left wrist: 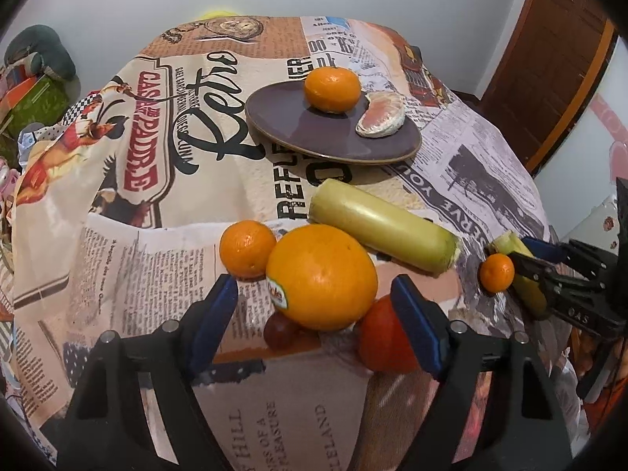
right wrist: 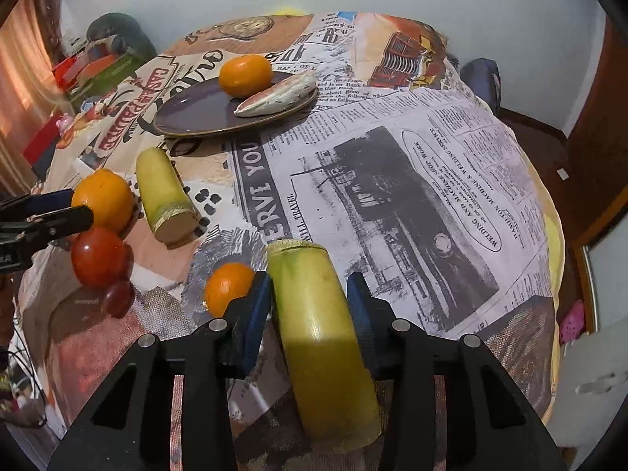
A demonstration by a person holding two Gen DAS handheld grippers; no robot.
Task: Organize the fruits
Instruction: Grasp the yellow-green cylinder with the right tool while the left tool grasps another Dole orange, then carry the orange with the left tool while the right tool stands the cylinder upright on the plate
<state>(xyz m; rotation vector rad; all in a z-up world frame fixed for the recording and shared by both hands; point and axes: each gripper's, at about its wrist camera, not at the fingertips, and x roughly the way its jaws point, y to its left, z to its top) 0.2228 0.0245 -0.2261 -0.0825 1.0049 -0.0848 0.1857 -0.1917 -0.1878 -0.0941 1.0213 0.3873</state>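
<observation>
1. Right gripper (right wrist: 309, 308): blue pads either side of a yellow-green cane piece (right wrist: 314, 314); pads look close to it w/ slight gaps visible, so can't tell if it's clamped. Cane lies lengthwise btwn the fingers, cut end pointing away.
2. Small mandarin (right wrist: 227, 286) sits just left of the right gripper's left pad, on the cloth.
3. Left gripper (left wrist: 318, 306): fingers wide apart, holding nothing. Big orange (left wrist: 322, 276) w/ sticker sits btwn the pads, not touched.
4. Red tomato (left wrist: 386, 337) is beside the left gripper's right pad, touching the orange; a dark grape (left wrist: 280, 329) lies under the orange's near edge.
5. Mandarin (left wrist: 247, 248) touches the orange on its left.
6. Second cane piece (left wrist: 382, 225) lies beyond the orange.
7. Farther back: purple plate (left wrist: 282, 117) w/ a mandarin (left wrist: 333, 88) & peeled citrus segment (left wrist: 380, 114) on it.
8. All on a newsprint tablecloth (left wrist: 165, 259).
</observation>
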